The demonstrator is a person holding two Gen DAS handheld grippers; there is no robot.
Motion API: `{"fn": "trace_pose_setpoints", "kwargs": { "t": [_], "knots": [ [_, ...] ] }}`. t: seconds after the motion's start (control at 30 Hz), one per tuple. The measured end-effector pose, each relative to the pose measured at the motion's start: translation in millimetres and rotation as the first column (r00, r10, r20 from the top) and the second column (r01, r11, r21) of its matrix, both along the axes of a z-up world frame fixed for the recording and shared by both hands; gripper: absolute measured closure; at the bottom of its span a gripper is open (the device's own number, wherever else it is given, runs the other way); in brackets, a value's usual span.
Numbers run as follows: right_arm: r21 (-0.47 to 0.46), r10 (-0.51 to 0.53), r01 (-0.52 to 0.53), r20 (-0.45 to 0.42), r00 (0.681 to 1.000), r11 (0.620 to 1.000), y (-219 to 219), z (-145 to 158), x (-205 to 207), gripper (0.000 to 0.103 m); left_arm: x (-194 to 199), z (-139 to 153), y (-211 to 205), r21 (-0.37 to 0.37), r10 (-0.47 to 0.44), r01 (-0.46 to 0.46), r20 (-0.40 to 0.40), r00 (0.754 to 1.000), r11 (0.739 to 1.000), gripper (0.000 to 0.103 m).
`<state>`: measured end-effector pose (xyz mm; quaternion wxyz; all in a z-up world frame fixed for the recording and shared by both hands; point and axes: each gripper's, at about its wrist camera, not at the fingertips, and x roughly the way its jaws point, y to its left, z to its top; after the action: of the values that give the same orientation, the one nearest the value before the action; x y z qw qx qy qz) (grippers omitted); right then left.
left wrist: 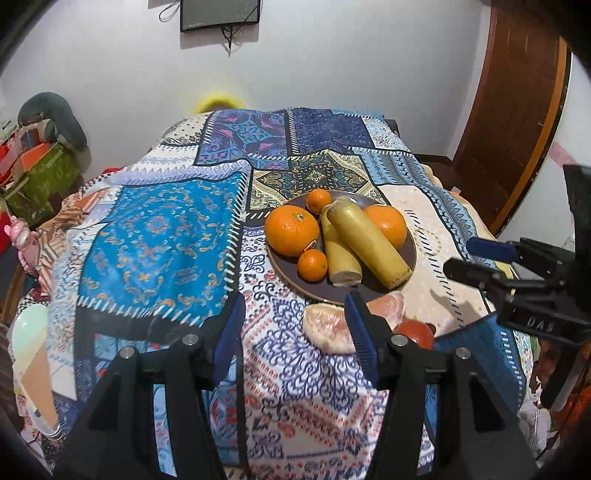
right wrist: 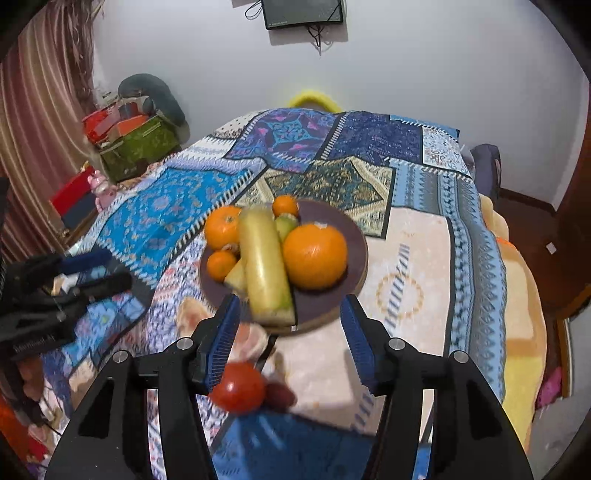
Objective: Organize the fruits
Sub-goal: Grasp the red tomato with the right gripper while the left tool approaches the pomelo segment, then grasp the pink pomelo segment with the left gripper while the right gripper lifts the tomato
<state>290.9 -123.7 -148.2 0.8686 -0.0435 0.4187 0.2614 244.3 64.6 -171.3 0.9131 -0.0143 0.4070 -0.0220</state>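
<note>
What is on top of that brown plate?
The brown plate carries two big oranges, two small ones and two long yellow fruits lying across the middle. Whatever sits beneath those fruits is covered.

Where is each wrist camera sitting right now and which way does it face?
Left wrist: behind the open left gripper, above the table's near edge, facing the plate; the right gripper enters from the right.
Right wrist: behind the open right gripper, facing the same plate; the left gripper shows at left.
Shared: plate, oranges, red fruit, patterned cloth, wall screen.
</note>
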Motion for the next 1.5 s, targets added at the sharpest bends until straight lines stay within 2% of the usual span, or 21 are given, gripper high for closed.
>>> {"fn": "trace_pose_setpoints", "kwargs": {
  "t": [0.13,0.37,0.53,0.7,0.77,0.87,0.93,1.03,1.1,1.27,1.4,1.5],
  "knots": [
    [-0.006,0.009,-0.010,-0.015,1.000,1.000,2,-3,-16,0.050,-15,2,1,0.006,0.006,-0.006,-0.001,1.000,1.000,0.041],
    [-0.034,0.045,-0.047,-0.060,0.997,0.998,15,-20,-37,0.050,-30,-16,4,0.002,0.011,-0.011,-0.055,0.998,1.000,0.035],
    [-0.058,0.079,-0.086,-0.108,0.991,0.995,27,-41,-38,0.050,-31,-33,7,-0.015,0.007,-0.008,-0.106,0.994,1.000,0.035],
    [-0.042,0.096,-0.104,-0.172,0.981,0.994,34,-60,-33,0.050,-27,-50,8,-0.018,0.009,-0.012,-0.154,0.988,1.000,0.033],
    [-0.049,0.097,-0.106,-0.166,0.981,0.993,36,-64,-33,0.050,-25,-55,8,-0.025,0.010,-0.014,-0.172,0.985,1.000,0.033],
    [-0.067,0.106,-0.116,-0.142,0.984,0.991,40,-63,-35,0.050,-22,-60,5,-0.024,0.009,-0.014,-0.189,0.982,1.000,0.033],
    [-0.072,0.105,-0.115,-0.134,0.985,0.991,39,-62,-35,0.056,-20,-62,0,-0.022,0.001,-0.006,-0.196,0.981,1.000,0.031],
    [-0.040,0.106,-0.113,-0.150,0.983,0.993,32,-61,-33,0.058,-17,-61,-10,-0.015,-0.015,0.013,-0.192,0.981,1.000,0.028],
    [-0.022,0.100,-0.105,-0.150,0.984,0.994,26,-57,-32,0.058,-15,-61,-18,-0.006,-0.027,0.026,-0.185,0.982,1.000,0.020],
    [0.013,0.072,-0.071,-0.109,0.991,0.997,2,-39,-33,0.058,-5,-63,-39,0.014,-0.038,0.042,-0.193,0.980,0.999,0.011],
    [0.020,0.028,-0.027,-0.087,0.996,0.999,-24,-29,-28,0.058,9,-71,-55,0.050,-0.016,0.027,-0.205,0.979,0.998,0.011],
    [0.011,0.000,0.001,-0.083,0.997,1.000,-40,-29,-25,0.058,20,-76,-67,0.098,0.017,0.001,-0.183,0.983,0.995,0.011]
  ]
}}
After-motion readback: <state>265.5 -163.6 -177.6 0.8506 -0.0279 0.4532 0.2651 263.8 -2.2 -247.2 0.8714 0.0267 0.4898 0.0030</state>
